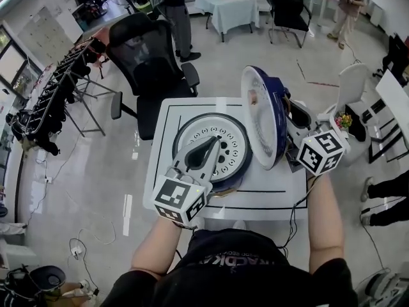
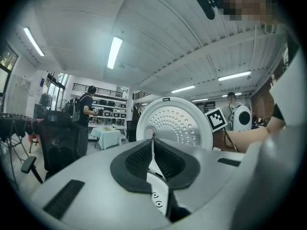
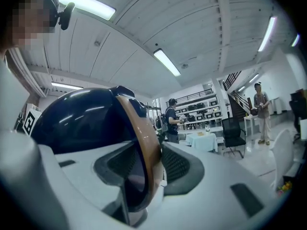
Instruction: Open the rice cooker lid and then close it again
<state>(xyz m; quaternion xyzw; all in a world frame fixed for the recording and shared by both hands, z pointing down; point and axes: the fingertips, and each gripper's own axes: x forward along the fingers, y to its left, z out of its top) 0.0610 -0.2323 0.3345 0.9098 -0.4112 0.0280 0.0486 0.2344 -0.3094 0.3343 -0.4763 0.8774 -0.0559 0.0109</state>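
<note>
The rice cooker (image 1: 231,152) sits on the small white table (image 1: 167,117) with its lid (image 1: 259,117) standing up on edge. The right gripper (image 3: 152,163) is clamped on the lid's gold rim, probably to guide it back down. The left gripper (image 1: 213,144) is pinched shut on nothing over the open body, likely just on standby.

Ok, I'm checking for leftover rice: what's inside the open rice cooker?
A white perforated plate fills the rice cooker; anything under it is hidden. The shut left gripper covers part of it.
</note>
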